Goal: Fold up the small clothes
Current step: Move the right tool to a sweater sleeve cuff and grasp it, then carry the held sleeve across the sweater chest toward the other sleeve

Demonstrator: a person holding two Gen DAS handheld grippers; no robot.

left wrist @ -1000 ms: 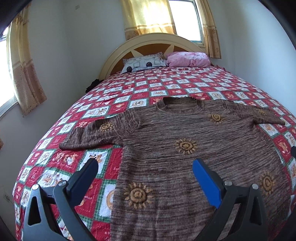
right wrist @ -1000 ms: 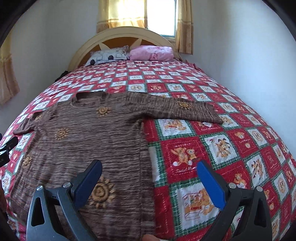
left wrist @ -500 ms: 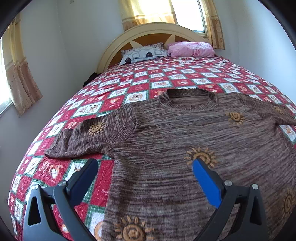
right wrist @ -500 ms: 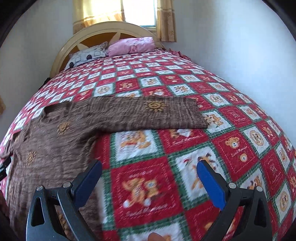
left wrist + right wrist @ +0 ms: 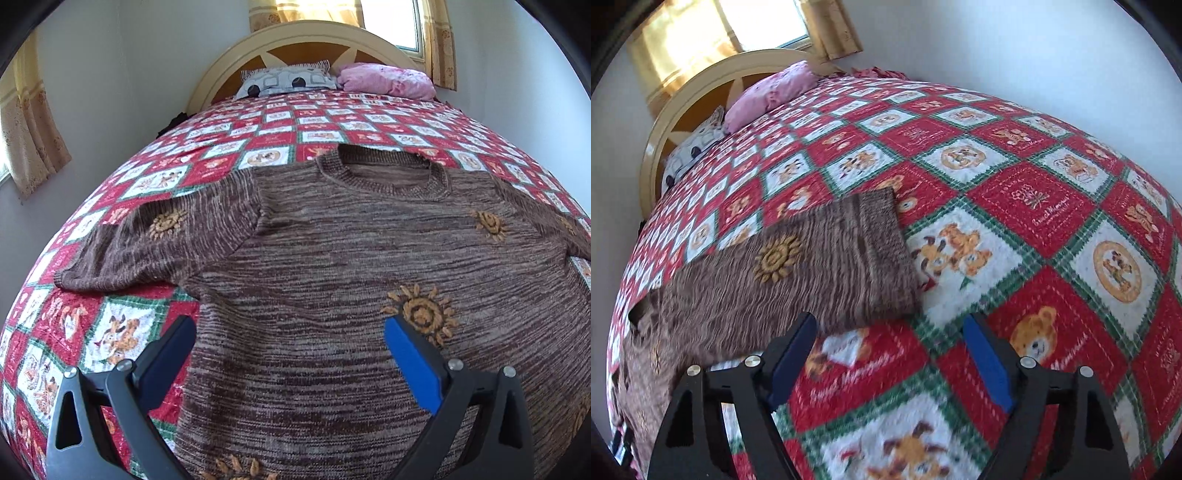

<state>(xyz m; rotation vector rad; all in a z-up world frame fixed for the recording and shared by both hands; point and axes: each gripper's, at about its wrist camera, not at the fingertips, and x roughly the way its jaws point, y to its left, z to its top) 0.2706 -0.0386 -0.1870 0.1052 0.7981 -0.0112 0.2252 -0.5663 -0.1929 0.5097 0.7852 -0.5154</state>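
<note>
Knitwear is lying flat on the bed: a brown sweater [image 5: 332, 266] with orange sun motifs is spreading face up across the red, white and green quilt [image 5: 155, 181], its neckline turned toward the headboard [image 5: 306, 37] and its body reaching toward the foot edge of the bed. Its left sleeve [image 5: 147, 243] is stretching out toward the bed's left edge. The left gripper [image 5: 290, 332] is hovering over the sweater's body near that sleeve, its jaws standing wide apart with nothing pinched between them. A patterned pillow [image 5: 284, 79] and a pink pillow [image 5: 384, 79] are resting against the headboard. Further right, the right sleeve [image 5: 820, 269] is lying straight out toward the bed's right edge. The right gripper [image 5: 890, 325] is hanging just short of the cuff, its jaws having just been closing a little yet standing apart, with only quilt between them.
</note>
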